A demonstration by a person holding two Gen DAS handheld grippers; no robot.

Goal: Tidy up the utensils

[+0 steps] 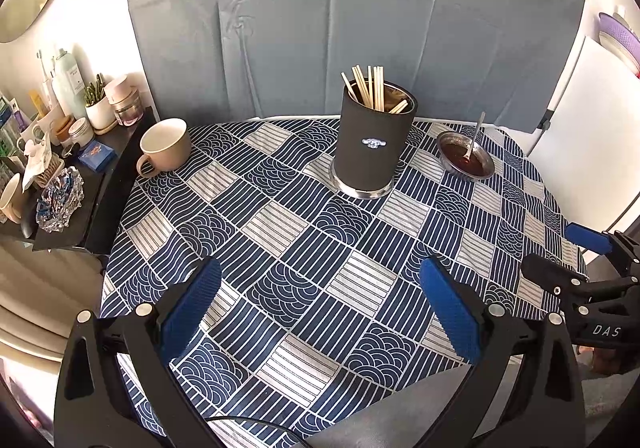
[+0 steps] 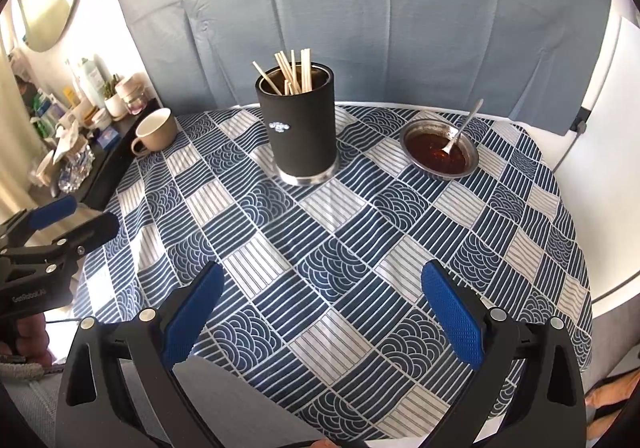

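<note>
I take the black utensil holder (image 2: 295, 124) as my landmark on the patterned tablecloth (image 2: 340, 256). It stands upright, well ahead of both grippers, with wooden chopsticks (image 2: 294, 74) fanned loosely inside it. To its right sits a shallow metal dish (image 2: 439, 150) of dark sauce, and a metal spoon (image 2: 462, 128) leans in it, bowl sunk, handle rising away from the holder. A beige mug (image 1: 165, 148) stands off to its left.

My right gripper (image 2: 322, 314) and left gripper (image 1: 320, 308) both hang with fingers spread wide, holding nothing. I judge the spoon is next: approach from the right, pinch the clean upper handle, and lift slowly so the sauce drips off.
</note>
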